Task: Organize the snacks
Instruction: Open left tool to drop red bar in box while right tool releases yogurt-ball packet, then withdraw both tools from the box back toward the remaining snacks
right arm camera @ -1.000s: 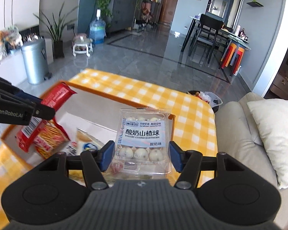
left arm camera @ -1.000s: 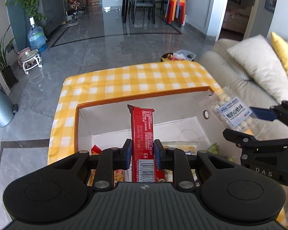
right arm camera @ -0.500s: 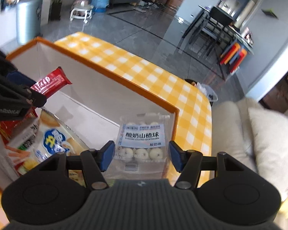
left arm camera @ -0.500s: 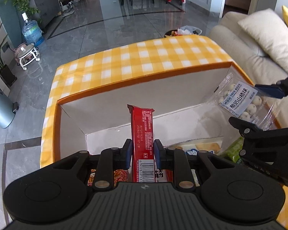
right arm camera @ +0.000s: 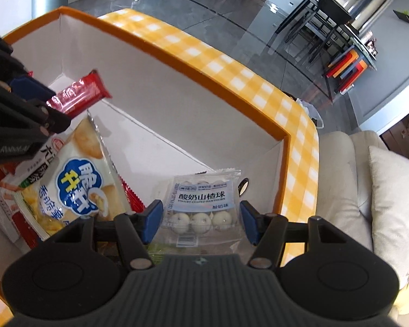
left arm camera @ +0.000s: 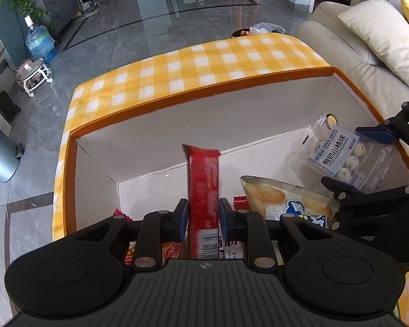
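My left gripper [left arm camera: 203,215] is shut on a long red snack bar [left arm camera: 203,185] and holds it upright inside the orange-rimmed white box [left arm camera: 204,92]. The bar also shows in the right wrist view [right arm camera: 79,95]. My right gripper [right arm camera: 201,219] is shut on a clear pack of yogurt-coated hawthorn balls [right arm camera: 201,204] and holds it low in the box's right end; the pack also shows in the left wrist view [left arm camera: 340,158]. A yellow-and-blue chip bag [right arm camera: 73,179] lies in the box between the two grippers.
The box [right arm camera: 204,65] sits on a yellow checked tablecloth [left arm camera: 204,65]. Other red snack packs [left arm camera: 240,201] lie on the box floor. A beige sofa with cushions [left arm camera: 381,43] stands at the right. A grey bin [left arm camera: 0,152] stands on the floor at the left.
Both grippers have lowered into the box with their snacks. The views now tilt more steeply down, and the chip bag has come into view between them.
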Motion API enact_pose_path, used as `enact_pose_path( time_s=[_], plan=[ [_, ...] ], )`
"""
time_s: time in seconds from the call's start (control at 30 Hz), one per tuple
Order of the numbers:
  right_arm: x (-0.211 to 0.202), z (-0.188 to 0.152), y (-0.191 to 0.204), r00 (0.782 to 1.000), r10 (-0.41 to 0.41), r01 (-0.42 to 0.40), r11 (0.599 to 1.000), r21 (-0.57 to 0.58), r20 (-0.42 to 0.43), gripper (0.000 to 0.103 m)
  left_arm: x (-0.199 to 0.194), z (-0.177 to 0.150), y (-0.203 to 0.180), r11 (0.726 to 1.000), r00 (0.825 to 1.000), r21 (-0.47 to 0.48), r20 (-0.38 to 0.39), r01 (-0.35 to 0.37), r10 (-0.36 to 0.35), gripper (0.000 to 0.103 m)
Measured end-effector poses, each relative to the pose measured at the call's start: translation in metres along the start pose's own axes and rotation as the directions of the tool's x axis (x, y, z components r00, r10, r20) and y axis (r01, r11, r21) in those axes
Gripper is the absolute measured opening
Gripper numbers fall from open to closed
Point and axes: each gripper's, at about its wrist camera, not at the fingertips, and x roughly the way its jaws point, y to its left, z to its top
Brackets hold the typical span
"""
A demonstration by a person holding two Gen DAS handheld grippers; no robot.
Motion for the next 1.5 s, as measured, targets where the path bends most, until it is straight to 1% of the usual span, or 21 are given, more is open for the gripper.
enact_pose_path(
  time_s=[0.23, 0.37, 0.47, 0.53, 0.6, 0.63, 0.67, 0.7, 0.8, 0.83, 0.9, 1.0, 1.1, 1.3, 1.4, 1.5],
  plan=[
    [-0.005, -0.002, 0.002, 1.000, -0.002, 0.002, 1.000, 0.004, -0.001, 0.059, -0.004, 0.003, -0.002, 1.000, 1.000, 0.006, 0.008, 0.003, -0.003, 0.026],
    [-0.017, 0.000, 0.003, 0.999, -0.014, 0.015, 1.000, -0.016, 0.037, 0.062, -0.009, 0.002, -0.002, 1.000, 1.000, 0.004, 0.020, -0.004, 0.004, 0.026],
    [-0.024, 0.004, 0.001, 0.998, -0.022, 0.023, 1.000, -0.012, 0.059, 0.069, -0.016, 0.001, -0.002, 1.000, 0.999, 0.003, 0.033, -0.004, 0.004, 0.035],
    [-0.032, 0.002, 0.000, 0.997, -0.035, 0.036, 0.999, -0.008, 0.072, 0.071, -0.022, 0.001, -0.001, 1.000, 0.999, -0.003, 0.047, -0.010, 0.010, 0.052],
    [-0.039, 0.001, 0.000, 0.995, -0.051, 0.051, 0.999, -0.002, 0.087, 0.077, -0.032, -0.002, 0.000, 1.000, 0.998, -0.013, 0.069, -0.011, 0.012, 0.057],
    [-0.044, 0.000, -0.002, 0.993, -0.064, 0.064, 0.998, 0.001, 0.097, 0.078, -0.037, -0.003, -0.001, 1.000, 0.997, -0.016, 0.079, -0.008, 0.009, 0.058],
    [-0.049, -0.002, -0.002, 0.991, -0.079, 0.080, 0.997, -0.001, 0.109, 0.078, -0.042, -0.004, -0.001, 1.000, 0.996, -0.019, 0.087, -0.004, 0.006, 0.060],
    [-0.053, -0.004, -0.001, 0.988, -0.095, 0.097, 0.995, -0.006, 0.121, 0.078, -0.047, -0.004, -0.001, 1.000, 0.995, -0.022, 0.099, -0.003, 0.005, 0.064],
    [-0.068, -0.008, -0.001, 0.979, -0.134, 0.138, 0.990, -0.012, 0.155, 0.082, -0.066, -0.010, -0.003, 0.999, 0.989, -0.034, 0.151, -0.005, 0.010, 0.070],
    [-0.075, -0.010, -0.002, 0.977, -0.140, 0.142, 0.990, -0.003, 0.164, 0.082, -0.073, -0.012, -0.003, 0.999, 0.986, -0.036, 0.165, -0.006, 0.012, 0.072],
    [-0.087, -0.016, -0.005, 0.974, -0.146, 0.143, 0.989, 0.029, 0.176, 0.082, -0.086, -0.017, -0.005, 0.999, 0.981, -0.041, 0.191, -0.002, 0.010, 0.072],
    [-0.107, -0.025, -0.011, 0.971, -0.145, 0.128, 0.987, 0.099, 0.193, 0.083, -0.105, -0.027, -0.009, 0.999, 0.972, -0.051, 0.235, 0.012, 0.000, 0.073],
    [-0.128, -0.040, -0.013, 0.966, -0.138, 0.103, 0.981, 0.164, 0.218, 0.083, -0.125, -0.041, -0.015, 0.998, 0.958, -0.061, 0.285, 0.017, 0.001, 0.073],
    [-0.174, -0.080, -0.005, 0.952, -0.119, 0.038, 0.961, 0.276, 0.281, 0.085, -0.157, -0.072, -0.029, 0.996, 0.933, -0.082, 0.361, 0.037, -0.005, 0.075],
    [-0.193, -0.105, -0.001, 0.951, -0.100, -0.005, 0.941, 0.338, 0.294, 0.086, -0.167, -0.088, -0.037, 0.995, 0.929, -0.084, 0.368, 0.053, -0.018, 0.076],
    [-0.206, -0.128, 0.002, 0.955, -0.079, -0.041, 0.918, 0.394, 0.284, 0.087, -0.174, -0.105, -0.042, 0.994, 0.937, -0.083, 0.348, 0.072, -0.039, 0.076]
  ],
)
